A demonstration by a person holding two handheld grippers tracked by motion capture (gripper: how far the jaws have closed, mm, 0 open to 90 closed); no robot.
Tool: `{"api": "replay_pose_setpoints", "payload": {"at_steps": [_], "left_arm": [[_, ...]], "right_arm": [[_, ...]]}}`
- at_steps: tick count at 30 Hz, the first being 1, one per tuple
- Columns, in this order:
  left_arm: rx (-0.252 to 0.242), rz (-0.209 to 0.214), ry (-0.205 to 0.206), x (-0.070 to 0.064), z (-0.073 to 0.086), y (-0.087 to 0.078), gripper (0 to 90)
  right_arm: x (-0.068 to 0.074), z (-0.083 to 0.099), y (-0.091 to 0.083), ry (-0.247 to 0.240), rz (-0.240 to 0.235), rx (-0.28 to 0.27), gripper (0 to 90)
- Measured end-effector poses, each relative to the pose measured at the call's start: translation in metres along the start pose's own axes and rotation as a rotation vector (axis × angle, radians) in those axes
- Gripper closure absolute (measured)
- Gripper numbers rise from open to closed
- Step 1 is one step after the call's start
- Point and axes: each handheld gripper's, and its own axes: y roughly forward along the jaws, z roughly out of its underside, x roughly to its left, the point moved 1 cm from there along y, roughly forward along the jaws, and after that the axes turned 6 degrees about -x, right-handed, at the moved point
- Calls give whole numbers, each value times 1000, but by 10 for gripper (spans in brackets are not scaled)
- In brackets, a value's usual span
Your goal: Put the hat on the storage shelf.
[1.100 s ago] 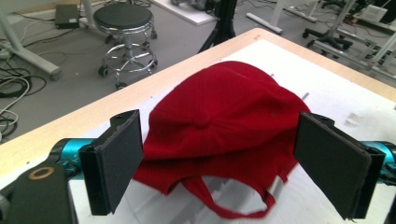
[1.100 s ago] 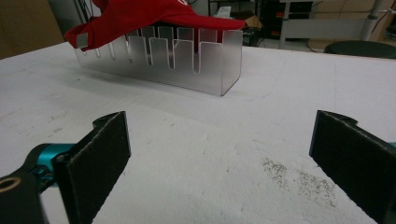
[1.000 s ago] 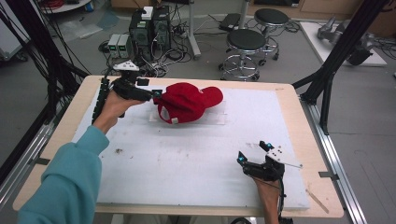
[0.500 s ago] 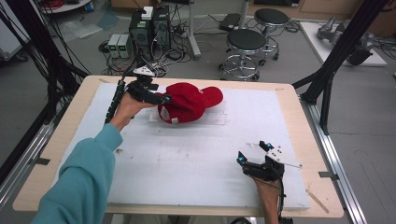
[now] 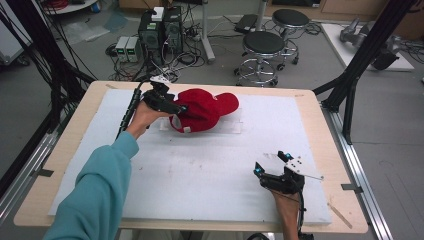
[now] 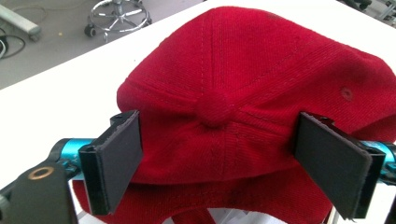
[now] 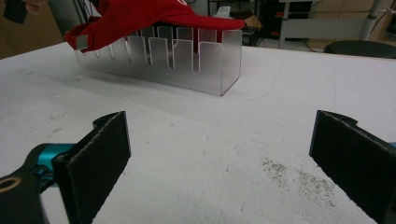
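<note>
Though unclamped, red cap between jaws

A red cap is seen crown-on, its top button at centre. The left gripper is held wide open, pads at eight and four o'clock flanking the crown.
</note>
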Motion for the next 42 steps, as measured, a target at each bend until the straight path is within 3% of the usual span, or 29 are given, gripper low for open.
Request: {"api": "replay_pose_setpoints", "payload": {"at_steps": [8,10,13,15,20,27,31,39,42], "left_arm": [[14,36,-16,3,4,6,334],[5,40,-17,3,4,5,387],[-4,51,-13,2,3,5,539],[-8,62,-17,1,4,5,568],[-38,57,33,-4,1,4,727],[-96,55,58,-12,-4,-1,773],[-169,65,52,-15,-12,-9,780],[-193,70,51,-16,-20,-27,784],[-198,67,68,-17,-23,-36,784]], "right_arm": [[0,0,0,2,4,-3,42],[-1,0,0,2,4,-4,41],[0,0,0,2,5,-4,42],[0,0,0,3,6,-4,41],[-1,0,0,0,5,-5,41],[0,0,0,-4,1,-4,42],[0,0,0,-2,0,-1,42],[2,0,0,-33,-4,0,41],[3,0,0,-43,-5,5,41]]}}
